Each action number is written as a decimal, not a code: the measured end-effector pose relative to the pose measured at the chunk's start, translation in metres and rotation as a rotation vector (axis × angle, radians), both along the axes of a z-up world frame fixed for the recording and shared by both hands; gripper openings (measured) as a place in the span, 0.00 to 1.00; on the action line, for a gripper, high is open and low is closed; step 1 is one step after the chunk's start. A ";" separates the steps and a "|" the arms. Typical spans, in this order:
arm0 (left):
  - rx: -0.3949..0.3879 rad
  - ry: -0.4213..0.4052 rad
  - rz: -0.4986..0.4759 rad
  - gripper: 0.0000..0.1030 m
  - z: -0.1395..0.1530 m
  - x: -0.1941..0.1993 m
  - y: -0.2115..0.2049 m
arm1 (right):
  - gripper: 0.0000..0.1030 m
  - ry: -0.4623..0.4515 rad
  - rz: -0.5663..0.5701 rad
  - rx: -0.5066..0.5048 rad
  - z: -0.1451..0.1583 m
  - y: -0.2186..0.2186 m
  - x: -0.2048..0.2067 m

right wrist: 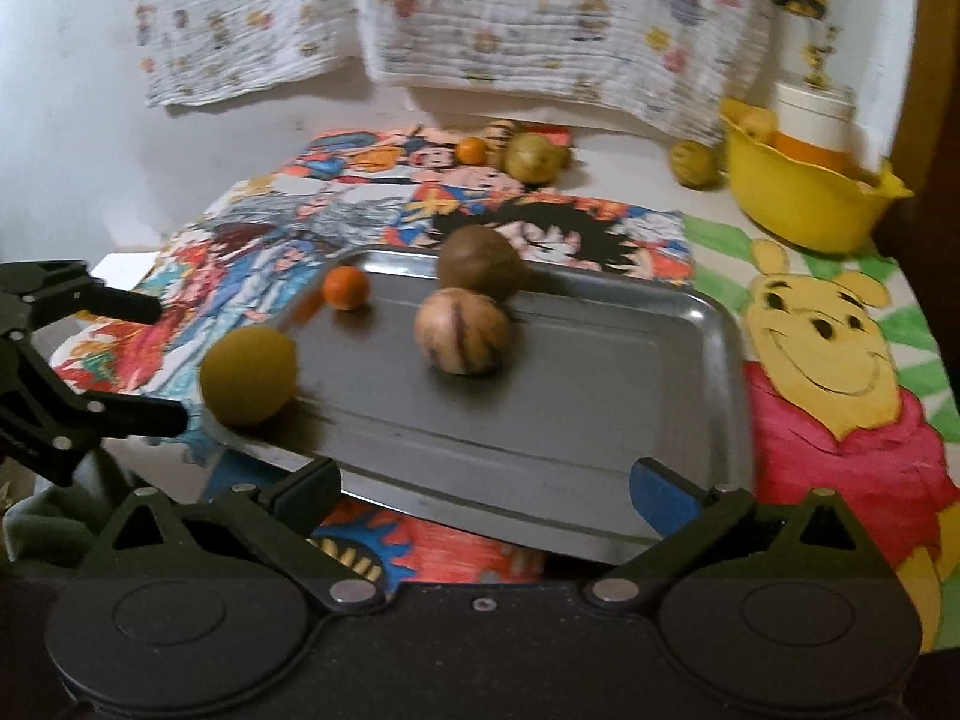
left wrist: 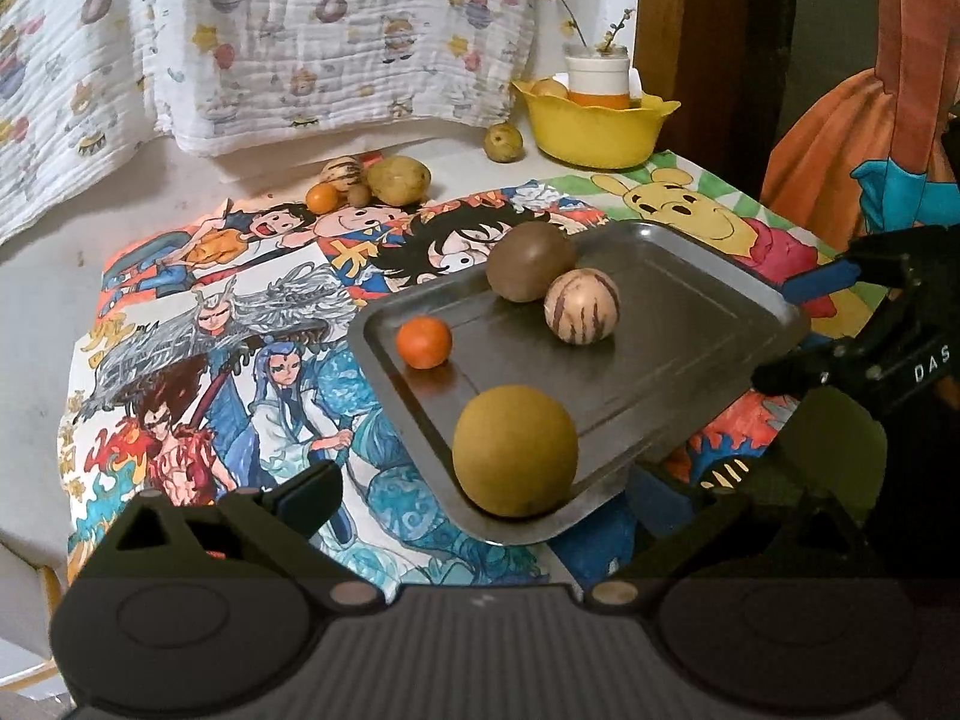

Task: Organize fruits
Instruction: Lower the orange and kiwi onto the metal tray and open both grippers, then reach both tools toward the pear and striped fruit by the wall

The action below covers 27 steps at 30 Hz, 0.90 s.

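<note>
A metal tray (left wrist: 690,336) lies on a cartoon-print mat and holds a small orange (left wrist: 423,342), a brown round fruit (left wrist: 529,261), a cream striped fruit (left wrist: 581,306) and an olive-yellow ball-shaped fruit (left wrist: 515,450) at its near corner. My left gripper (left wrist: 480,498) is open, and that corner lies ahead between its fingers, untouched. The right gripper (left wrist: 804,324) shows at the tray's right side. In the right wrist view the tray (right wrist: 600,396) is just ahead of my open right gripper (right wrist: 486,489), whose pads hold nothing. The left gripper (right wrist: 150,360) stands open beside the olive fruit (right wrist: 248,375).
Behind the mat sits a cluster of fruits (left wrist: 372,180), and a lone spotted yellow fruit (left wrist: 503,143) lies near a yellow bowl (left wrist: 594,132) holding a white and orange jar. A printed cloth (left wrist: 300,30) hangs at the back. An orange cloth (left wrist: 870,90) hangs on the right.
</note>
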State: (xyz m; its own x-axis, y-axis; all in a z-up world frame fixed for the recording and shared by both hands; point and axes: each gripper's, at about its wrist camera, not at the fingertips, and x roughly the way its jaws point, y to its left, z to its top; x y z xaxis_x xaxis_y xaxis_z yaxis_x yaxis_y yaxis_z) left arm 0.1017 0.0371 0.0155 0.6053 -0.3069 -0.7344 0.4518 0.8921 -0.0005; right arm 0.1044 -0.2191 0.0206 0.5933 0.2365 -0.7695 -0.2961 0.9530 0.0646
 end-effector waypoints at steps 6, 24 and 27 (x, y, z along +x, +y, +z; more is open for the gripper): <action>-0.001 0.011 -0.011 1.00 0.004 0.009 -0.001 | 0.99 -0.002 -0.051 -0.017 0.000 -0.015 0.008; -0.004 -0.013 0.000 1.00 0.018 0.078 -0.021 | 0.99 -0.011 -0.040 -0.029 0.000 -0.022 0.076; -0.005 -0.012 0.017 1.00 0.017 0.097 -0.018 | 0.99 -0.018 -0.039 -0.029 0.001 -0.021 0.093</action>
State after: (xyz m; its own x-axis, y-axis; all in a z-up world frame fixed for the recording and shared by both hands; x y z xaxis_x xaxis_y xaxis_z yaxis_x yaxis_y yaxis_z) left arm 0.1987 0.0192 0.0325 0.6192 -0.3005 -0.7255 0.4366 0.8997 0.0000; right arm 0.1978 -0.2405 0.0213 0.6155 0.1913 -0.7646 -0.2600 0.9651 0.0322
